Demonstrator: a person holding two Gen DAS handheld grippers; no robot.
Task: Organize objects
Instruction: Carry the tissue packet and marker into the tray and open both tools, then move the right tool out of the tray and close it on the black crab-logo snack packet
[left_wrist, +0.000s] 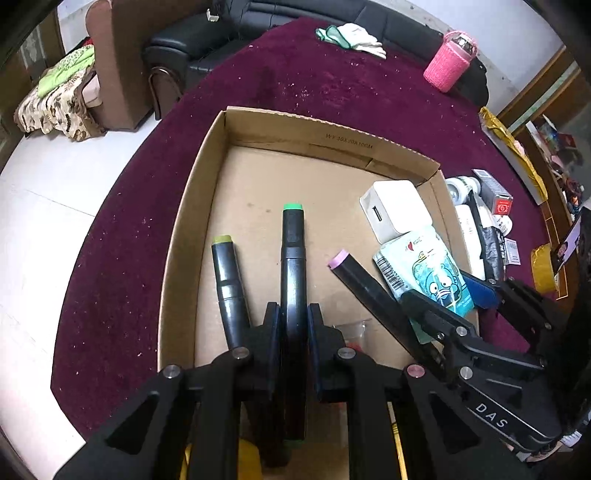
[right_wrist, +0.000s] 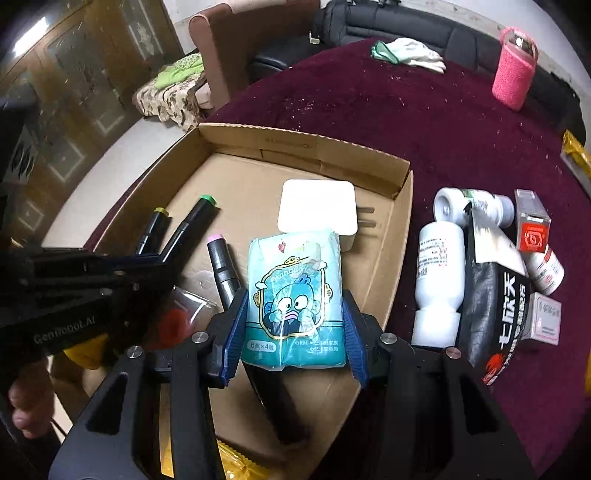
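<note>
- Dark maroon velvety cloth (left_wrist: 332, 92) covers the round table, with an open shallow cardboard box (left_wrist: 201, 155) on it and a black leather sofa (left_wrist: 207, 44) behind.
- Left gripper (left_wrist: 292, 321) reaches low over the box floor, its jaws clamped on the barrel of a black marker with a green cap (left_wrist: 293, 236), which points straight ahead along the fingers.
- Right gripper (right_wrist: 293, 332) sits at the box's near right corner; its blue ribbed pads (right_wrist: 232, 332) flank a teal cartoon-printed tissue pack (right_wrist: 295, 288) and seem to press its sides, though contact on the right pad is hard to confirm.
- Just left of the held marker lies a black marker with a yellow-olive cap (left_wrist: 226, 273); to its right, angled, a black marker with a pink cap (left_wrist: 354, 280).
- White square USB charger plug (right_wrist: 317, 216) rests in the box just beyond the tissue pack, touching it.
- Outside the box, to the right: white plastic bottles (right_wrist: 439, 273), a black foil pouch (right_wrist: 491, 295) and small cartons (right_wrist: 532, 225).
- Far across the cloth stand a pink knitted bottle sleeve (right_wrist: 513, 77) and a crumpled white-green cloth (right_wrist: 410, 51).
</note>
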